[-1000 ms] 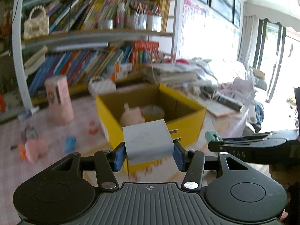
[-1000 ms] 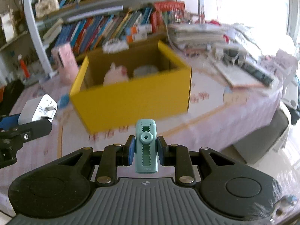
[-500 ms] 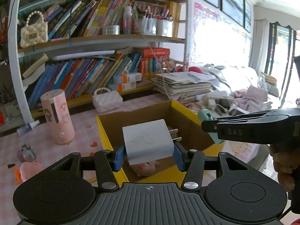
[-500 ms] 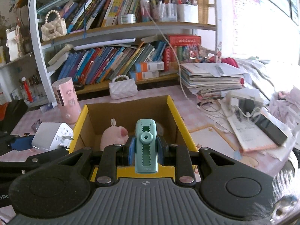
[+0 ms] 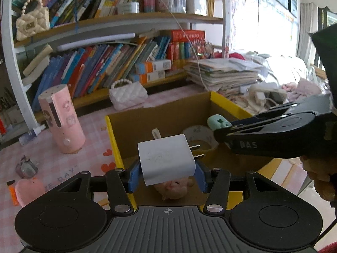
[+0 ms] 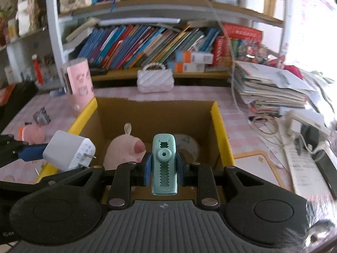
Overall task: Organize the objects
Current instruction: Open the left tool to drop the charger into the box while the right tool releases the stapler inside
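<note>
My left gripper (image 5: 167, 174) is shut on a white plug adapter (image 5: 166, 161), prongs pointing right, held over the near left part of the yellow cardboard box (image 5: 110, 135). My right gripper (image 6: 163, 169) is shut on a teal clip-like gadget (image 6: 164, 164), held over the box (image 6: 221, 130) near its front. The gadget's tip (image 5: 217, 122) and the adapter (image 6: 68, 152) each show in the other view. Inside the box lie a pink plush pig (image 6: 124, 150) and a small bowl (image 5: 200, 138).
A pink cylinder (image 5: 61, 118), a white quilted purse (image 5: 127, 93), a small pink toy (image 5: 27, 188) and a tiny bottle (image 5: 26, 166) sit on the pink checked table. Bookshelves stand behind. Paper stacks (image 6: 271, 88), cables and a phone lie right of the box.
Both grippers have moved forward from in front of the box to over its open top, still holding their objects. The box interior now lies below them.
</note>
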